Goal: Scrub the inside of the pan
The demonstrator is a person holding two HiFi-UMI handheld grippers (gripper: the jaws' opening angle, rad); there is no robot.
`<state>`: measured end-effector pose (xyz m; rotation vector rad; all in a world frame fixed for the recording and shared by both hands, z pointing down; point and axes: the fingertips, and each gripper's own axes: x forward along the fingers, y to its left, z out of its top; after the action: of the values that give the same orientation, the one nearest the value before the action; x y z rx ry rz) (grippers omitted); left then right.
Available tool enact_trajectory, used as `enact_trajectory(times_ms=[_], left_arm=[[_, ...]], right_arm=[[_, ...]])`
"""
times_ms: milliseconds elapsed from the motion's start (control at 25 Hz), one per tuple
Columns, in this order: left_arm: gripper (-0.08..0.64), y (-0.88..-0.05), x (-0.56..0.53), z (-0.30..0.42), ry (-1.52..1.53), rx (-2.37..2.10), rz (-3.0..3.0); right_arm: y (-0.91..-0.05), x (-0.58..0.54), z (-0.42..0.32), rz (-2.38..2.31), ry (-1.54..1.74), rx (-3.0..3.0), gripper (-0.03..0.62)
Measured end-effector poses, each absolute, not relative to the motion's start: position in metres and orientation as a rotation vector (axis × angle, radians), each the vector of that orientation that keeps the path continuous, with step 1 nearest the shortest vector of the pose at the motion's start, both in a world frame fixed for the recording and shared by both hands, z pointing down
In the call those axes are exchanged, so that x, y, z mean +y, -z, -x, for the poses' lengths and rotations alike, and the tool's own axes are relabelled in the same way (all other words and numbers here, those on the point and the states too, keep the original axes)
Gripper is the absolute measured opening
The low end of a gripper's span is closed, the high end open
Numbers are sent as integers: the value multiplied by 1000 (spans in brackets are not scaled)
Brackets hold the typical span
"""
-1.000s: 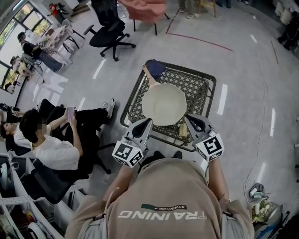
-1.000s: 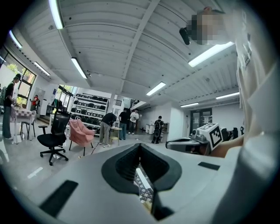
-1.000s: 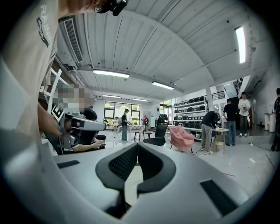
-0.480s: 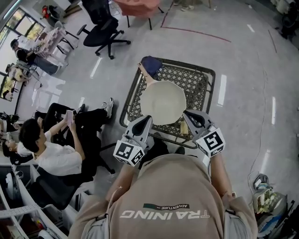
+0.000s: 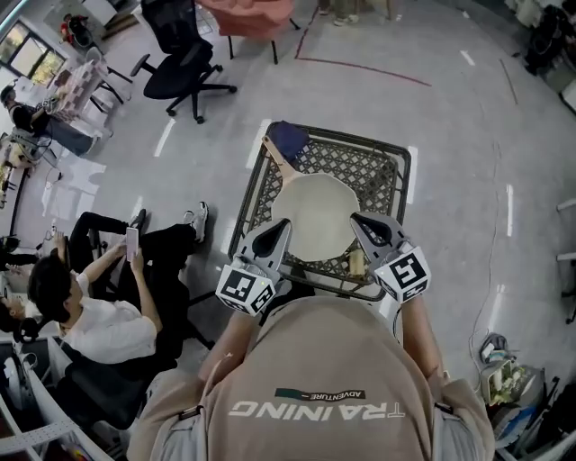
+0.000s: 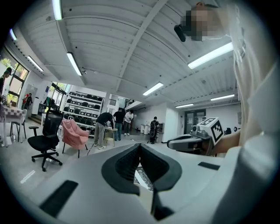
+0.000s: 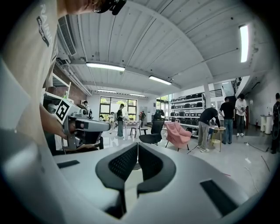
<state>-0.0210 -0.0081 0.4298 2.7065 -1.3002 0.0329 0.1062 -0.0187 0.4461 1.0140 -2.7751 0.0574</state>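
A cream pan (image 5: 313,216) with a wooden handle (image 5: 274,155) pointing to the far left lies on a black metal lattice table (image 5: 382,167). A dark blue item (image 5: 290,137) lies by the handle's end, and a small yellow piece (image 5: 356,262) sits at the table's near edge. My left gripper (image 5: 281,228) hangs over the pan's near left rim, my right gripper (image 5: 361,222) over its near right rim. Both point level. The left gripper (image 6: 140,146) and the right gripper (image 7: 138,146) each show jaws pressed together with nothing between them.
A person (image 5: 81,315) sits on a chair to the left of the table, legs stretched toward it. A black office chair (image 5: 180,63) and a pink armchair (image 5: 247,13) stand beyond. Bags and clutter (image 5: 499,383) lie on the floor at the near right.
Both grippers have moved forward together, from short of the pan to over its near rim. The table and pan now lie closer in the head view.
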Motion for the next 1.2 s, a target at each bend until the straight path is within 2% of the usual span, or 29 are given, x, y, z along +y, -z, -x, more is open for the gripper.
enact_trajectory(times_ms=[200, 560, 1200], left_arm=[[18, -419, -36, 47, 3, -1270, -2739], [17, -433, -73, 80, -61, -1113, -2785], [18, -466, -76, 53, -37, -1010, -2771]], right_arm=[[-431, -44, -85, -1065, -23, -2744, 18], [-429, -73, -70, -1304, -277, -2692, 18], [-474, -57, -90, -1287, -305, -2548, 18]])
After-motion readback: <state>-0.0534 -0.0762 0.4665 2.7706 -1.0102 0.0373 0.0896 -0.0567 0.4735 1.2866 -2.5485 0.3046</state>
